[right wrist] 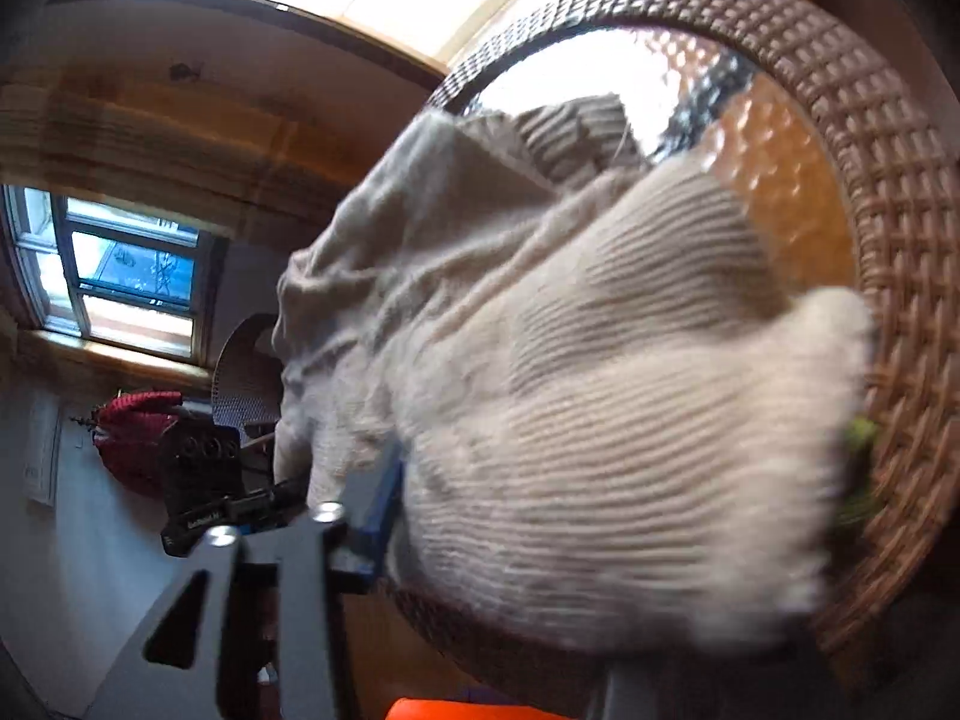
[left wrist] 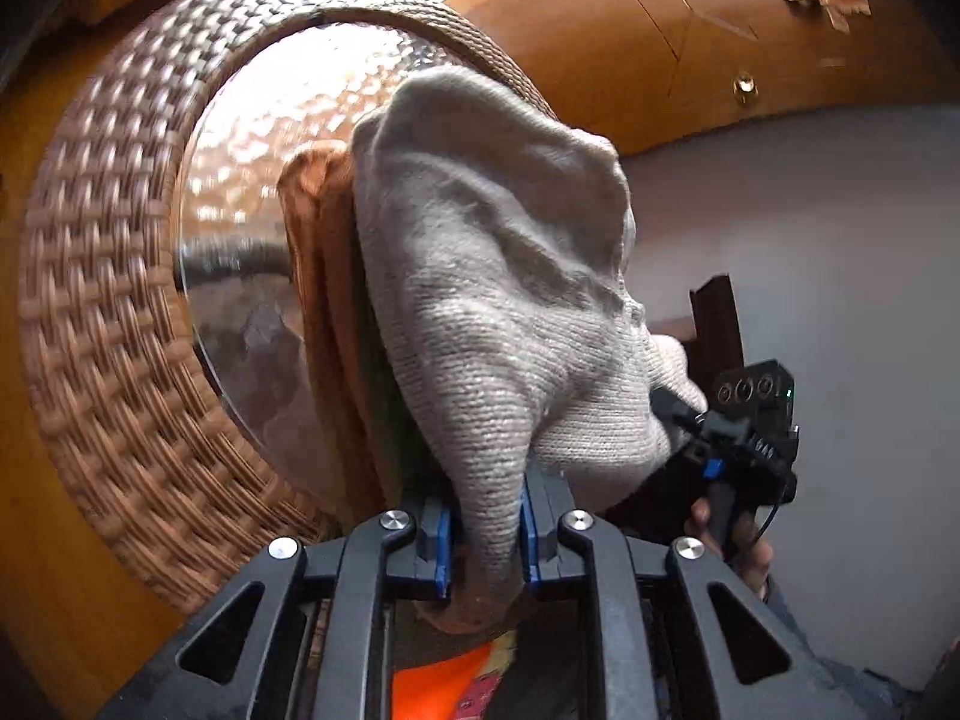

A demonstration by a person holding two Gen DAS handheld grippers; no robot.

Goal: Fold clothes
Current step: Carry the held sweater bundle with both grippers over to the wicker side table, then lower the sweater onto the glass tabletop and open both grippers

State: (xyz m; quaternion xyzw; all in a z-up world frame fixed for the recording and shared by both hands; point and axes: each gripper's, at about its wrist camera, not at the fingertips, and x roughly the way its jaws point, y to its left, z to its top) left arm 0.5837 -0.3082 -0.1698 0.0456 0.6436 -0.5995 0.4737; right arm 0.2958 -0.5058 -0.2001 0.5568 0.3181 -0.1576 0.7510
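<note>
Sweater point(left wrist: 510, 300) bunched over wicker table point(left wrist: 108, 312), left gripper point(left wrist: 485, 546) fingers clamped on one fold, right gripper point(left wrist: 690, 420) apparently pinching another. Pull the held parts apart evenly to flatten it, clear of orange cloth point(left wrist: 318, 276).

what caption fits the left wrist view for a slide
Left gripper clamps a beige knit garment above a glass-topped wicker table, right gripper holding its far edge.

Home: wicker table point(left wrist: 90, 312), wooden door point(left wrist: 690, 60)
</note>
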